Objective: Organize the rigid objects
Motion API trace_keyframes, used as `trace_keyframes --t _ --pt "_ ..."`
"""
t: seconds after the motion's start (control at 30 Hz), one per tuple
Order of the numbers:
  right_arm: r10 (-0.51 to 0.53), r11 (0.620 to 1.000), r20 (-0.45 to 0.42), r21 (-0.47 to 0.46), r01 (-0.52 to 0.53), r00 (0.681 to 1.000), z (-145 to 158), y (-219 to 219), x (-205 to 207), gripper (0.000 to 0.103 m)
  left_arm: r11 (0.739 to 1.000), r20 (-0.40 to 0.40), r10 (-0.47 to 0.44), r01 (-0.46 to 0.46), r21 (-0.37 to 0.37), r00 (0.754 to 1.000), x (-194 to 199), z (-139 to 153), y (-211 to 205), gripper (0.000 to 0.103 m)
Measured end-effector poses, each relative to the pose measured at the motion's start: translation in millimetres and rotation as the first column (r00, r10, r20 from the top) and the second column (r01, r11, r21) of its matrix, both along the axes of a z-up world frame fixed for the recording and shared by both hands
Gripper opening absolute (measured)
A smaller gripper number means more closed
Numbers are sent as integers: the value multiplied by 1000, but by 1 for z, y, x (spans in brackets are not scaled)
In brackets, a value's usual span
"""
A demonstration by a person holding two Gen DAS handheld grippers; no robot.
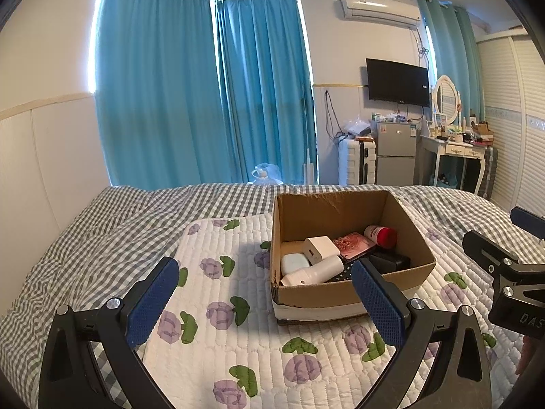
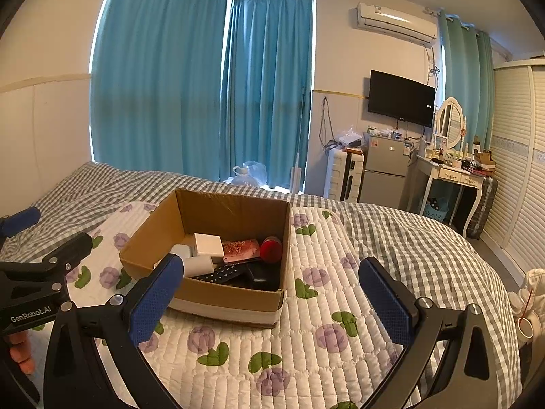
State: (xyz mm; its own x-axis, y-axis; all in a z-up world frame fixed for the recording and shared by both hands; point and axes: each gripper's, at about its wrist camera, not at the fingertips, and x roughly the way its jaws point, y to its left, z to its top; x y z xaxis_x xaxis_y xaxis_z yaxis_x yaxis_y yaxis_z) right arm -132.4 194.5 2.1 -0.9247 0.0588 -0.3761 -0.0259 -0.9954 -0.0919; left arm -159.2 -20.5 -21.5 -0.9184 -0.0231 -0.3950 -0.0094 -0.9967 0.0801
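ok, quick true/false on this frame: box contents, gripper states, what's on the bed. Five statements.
1. Both grippers are open and hold nothing. True: the left gripper and right gripper have their jaws spread wide.
2. The cardboard box is empty. False: it holds several items, including a white charger and a black remote.
3. The box sits on a floral quilted pad. True.
4. The red-capped bottle stands upright beside the box. False: it lies on its side inside the box.
5. The curtains are red. False: they are blue.
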Motion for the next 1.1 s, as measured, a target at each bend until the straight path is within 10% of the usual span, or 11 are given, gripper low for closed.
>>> trace_keyframes --t 1.1 --pt "-11 1000 51 1 11 999 -10 -4 -8 103 1000 20 -26 26 -3 999 0 -3 1 103"
